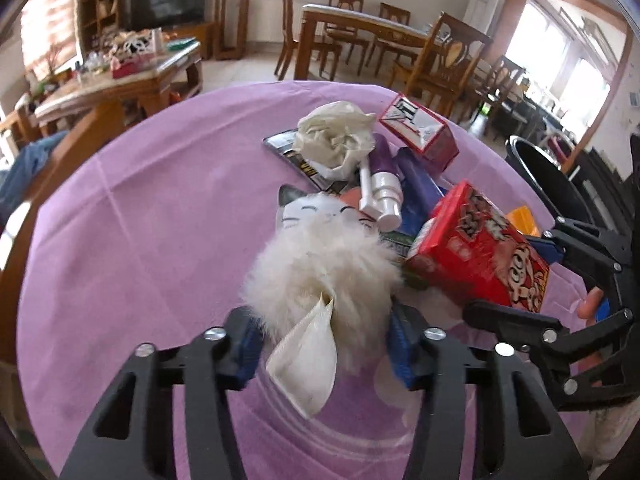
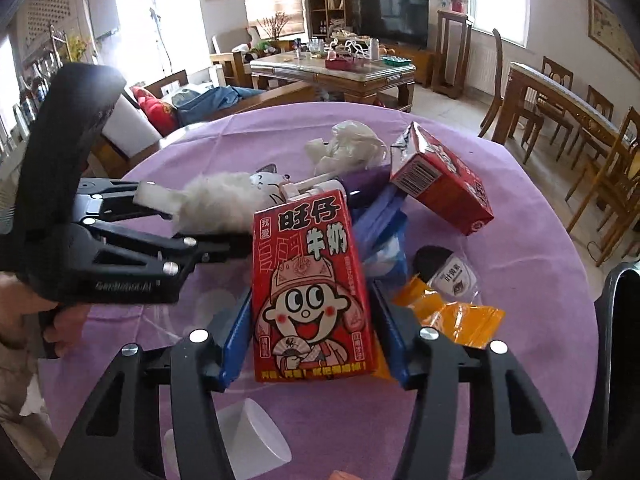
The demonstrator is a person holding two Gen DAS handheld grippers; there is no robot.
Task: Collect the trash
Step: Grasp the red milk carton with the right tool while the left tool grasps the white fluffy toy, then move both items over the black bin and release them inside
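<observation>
Left gripper point(image 1: 324, 344): we see its 2 blue pads pressed against the fluffy body of the cat plush point(image 1: 320, 264), closed on it, with a cream fabric tag hanging between the jaws.
Right gripper point(image 2: 312, 344): we see its jaws clamped on both sides of the red milk carton point(image 2: 312, 292), which stands upright between the blue pads, lifted at the near edge of the pile.
Desk point(image 1: 140, 220): round, under a purple cloth; we find all the trash heaped on its right half in the left wrist view.
Orange wrapper point(image 2: 456, 316): lying flat just right of the held carton, beside a small clear packet with a dark top.
White spray bottle point(image 1: 378, 196): lying on its side just behind the plush head, resting on a blue-purple pouch point(image 1: 416, 184).
2nd red carton point(image 2: 440, 180): tilted on the pile, farther back and to the right.
Crumpled white bag point(image 1: 336, 136): at the far side of the heap, on a dark flat packet.
Black bin point(image 1: 548, 184): we see its rim just off the desk's right edge.
</observation>
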